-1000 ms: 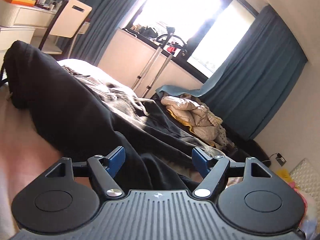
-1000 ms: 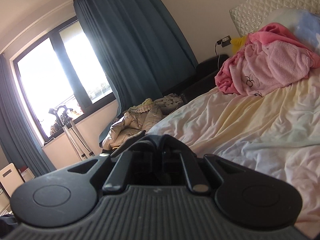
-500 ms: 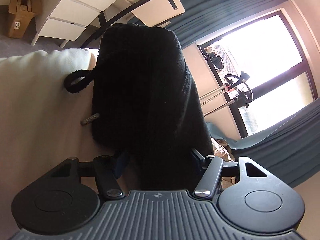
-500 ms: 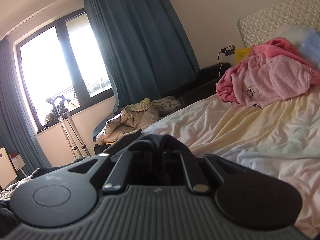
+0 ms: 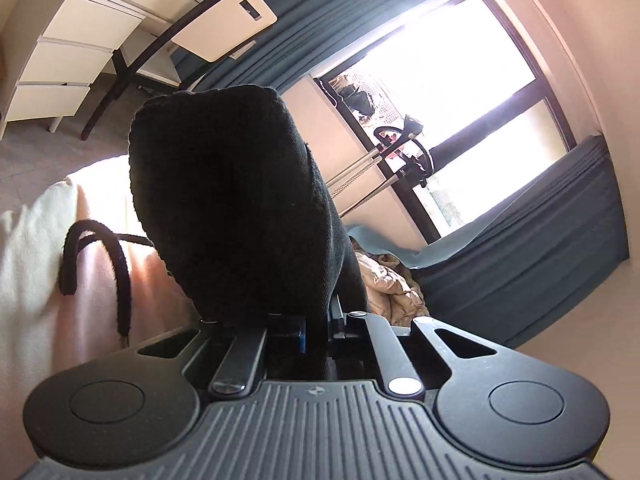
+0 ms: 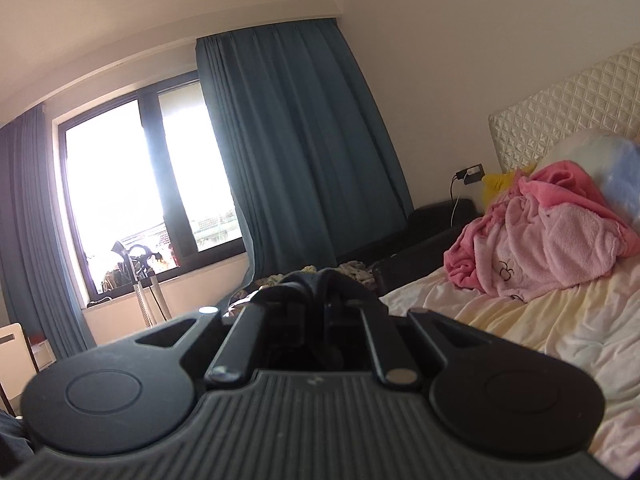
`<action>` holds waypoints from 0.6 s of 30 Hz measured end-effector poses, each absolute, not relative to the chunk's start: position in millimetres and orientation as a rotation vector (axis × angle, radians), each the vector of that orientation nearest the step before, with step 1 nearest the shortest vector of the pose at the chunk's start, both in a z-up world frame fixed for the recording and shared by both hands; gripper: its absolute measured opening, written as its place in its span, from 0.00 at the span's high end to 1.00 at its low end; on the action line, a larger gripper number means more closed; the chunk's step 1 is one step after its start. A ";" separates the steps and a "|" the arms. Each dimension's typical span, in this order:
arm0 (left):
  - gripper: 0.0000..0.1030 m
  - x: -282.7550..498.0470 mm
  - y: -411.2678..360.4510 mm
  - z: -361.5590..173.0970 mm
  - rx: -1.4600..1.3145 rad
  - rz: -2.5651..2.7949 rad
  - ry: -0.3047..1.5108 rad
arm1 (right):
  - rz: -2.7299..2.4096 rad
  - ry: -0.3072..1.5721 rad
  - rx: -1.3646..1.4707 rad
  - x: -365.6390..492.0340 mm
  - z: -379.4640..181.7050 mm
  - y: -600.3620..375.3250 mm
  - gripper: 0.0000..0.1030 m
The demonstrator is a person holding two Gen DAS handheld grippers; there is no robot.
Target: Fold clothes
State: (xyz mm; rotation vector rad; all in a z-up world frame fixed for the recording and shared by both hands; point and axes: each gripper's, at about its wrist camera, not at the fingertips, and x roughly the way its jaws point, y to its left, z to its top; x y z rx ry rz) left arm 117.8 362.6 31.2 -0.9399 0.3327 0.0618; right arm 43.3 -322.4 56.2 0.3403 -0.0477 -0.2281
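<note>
A black garment (image 5: pixel 232 208), thick knit with a drawcord (image 5: pixel 116 264), rises in front of my left gripper (image 5: pixel 316 320). The left gripper is shut on the garment's edge; the cloth bunches between the blue pads. The garment's end stands up above the pale bed sheet (image 5: pixel 48 248). My right gripper (image 6: pixel 320 292) is shut on a fold of dark cloth (image 6: pixel 308 280), held above the bed (image 6: pixel 540 320). How the two held parts join is hidden.
A pink fleece heap (image 6: pixel 552 240) lies by the quilted headboard (image 6: pixel 560 120). A beige jacket (image 5: pixel 388 280) sits by the blue curtains (image 6: pixel 296 152). White drawers (image 5: pixel 60 52) and a chair (image 5: pixel 224 24) stand beyond the bed. Crutches (image 5: pixel 384 168) lean at the window.
My left gripper went from open over the spread garment to shut on its edge and swung toward the drawers. My right gripper stayed shut and rose, tilting up.
</note>
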 end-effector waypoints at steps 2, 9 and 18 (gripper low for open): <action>0.90 117.5 362.5 23.6 -0.946 0.068 0.374 | -0.243 0.016 0.342 71.8 77.6 -346.0 0.91; 0.90 114.4 359.1 -33.8 -0.992 0.142 0.476 | -0.187 0.568 0.687 241.2 11.4 -459.7 0.80; 0.89 109.6 359.0 -48.2 -1.008 0.176 0.465 | -0.288 0.536 0.786 202.1 -85.3 -469.9 0.54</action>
